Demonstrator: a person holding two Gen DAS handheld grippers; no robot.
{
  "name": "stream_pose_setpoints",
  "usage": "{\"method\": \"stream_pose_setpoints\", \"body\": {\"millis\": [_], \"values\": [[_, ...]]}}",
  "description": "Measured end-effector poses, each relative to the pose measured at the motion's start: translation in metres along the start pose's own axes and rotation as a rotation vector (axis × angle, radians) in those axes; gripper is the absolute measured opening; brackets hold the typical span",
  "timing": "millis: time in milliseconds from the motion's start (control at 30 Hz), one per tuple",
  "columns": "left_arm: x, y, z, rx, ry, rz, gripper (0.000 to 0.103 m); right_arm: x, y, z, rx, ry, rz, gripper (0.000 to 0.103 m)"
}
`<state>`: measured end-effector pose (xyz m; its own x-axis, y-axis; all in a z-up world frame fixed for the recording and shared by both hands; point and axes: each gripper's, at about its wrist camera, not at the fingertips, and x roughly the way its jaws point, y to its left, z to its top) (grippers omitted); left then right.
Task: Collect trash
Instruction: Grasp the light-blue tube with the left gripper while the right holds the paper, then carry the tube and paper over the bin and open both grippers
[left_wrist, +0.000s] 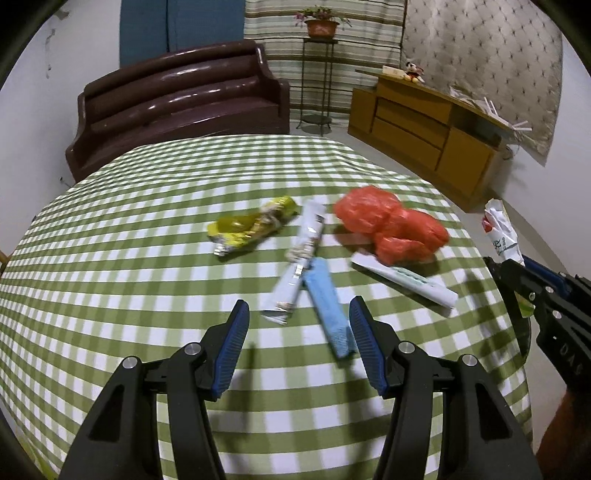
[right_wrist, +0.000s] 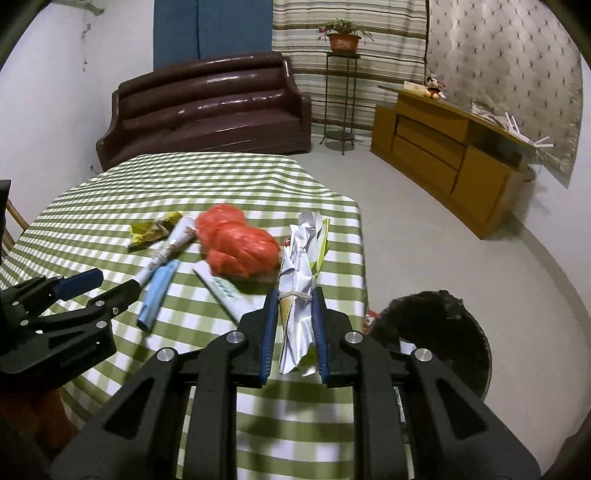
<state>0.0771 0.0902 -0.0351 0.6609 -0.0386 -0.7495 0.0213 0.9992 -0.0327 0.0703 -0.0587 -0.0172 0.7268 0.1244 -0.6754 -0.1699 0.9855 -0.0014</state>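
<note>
Right gripper (left_wrist: 511, 264) cut off by the left wrist view's right edge, dark bin (right_wrist: 439, 332) half hidden behind the gripper body, print on the crumpled paper bundle (right_wrist: 301, 295) too small to read, blue wrapper (left_wrist: 328, 310) motion-blurred

Dim, even indoor light; glare streaks the sofa (left_wrist: 184, 88); tabletop (left_wrist: 110, 240) items slightly motion-blurred; fisheye bends edges, corners black from twelve through six o'clock.

A brown leather sofa (left_wrist: 177, 99) stood against white walls, beside a blue panel (left_wrist: 181, 26) and striped curtain (left_wrist: 321, 59). A potted plant (left_wrist: 321, 22) topped a metal stand (left_wrist: 317, 85); a wooden cabinet (left_wrist: 424, 129) sat on the pale grey floor (right_wrist: 424, 229).
</note>
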Motion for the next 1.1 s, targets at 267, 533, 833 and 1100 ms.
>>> {"method": "stream_pose_setpoints", "body": {"millis": [267,533,833,1100], "values": [[0.016,-0.020,-0.004,0.032,0.037,0.006,0.036,0.002,-0.023,-0.005,0.040,0.005,0.003,0.018],[0.020,-0.031,-0.008,0.064,0.043,-0.005,0.012,0.007,-0.030,-0.010,0.056,0.020,0.016,0.018],[0.002,-0.036,-0.008,0.070,0.000,-0.039,0.010,0.006,-0.038,-0.012,0.068,0.009,-0.004,0.018],[-0.014,-0.057,0.000,0.108,-0.054,-0.096,0.010,-0.003,-0.058,-0.015,0.090,0.001,-0.057,0.018]]}}
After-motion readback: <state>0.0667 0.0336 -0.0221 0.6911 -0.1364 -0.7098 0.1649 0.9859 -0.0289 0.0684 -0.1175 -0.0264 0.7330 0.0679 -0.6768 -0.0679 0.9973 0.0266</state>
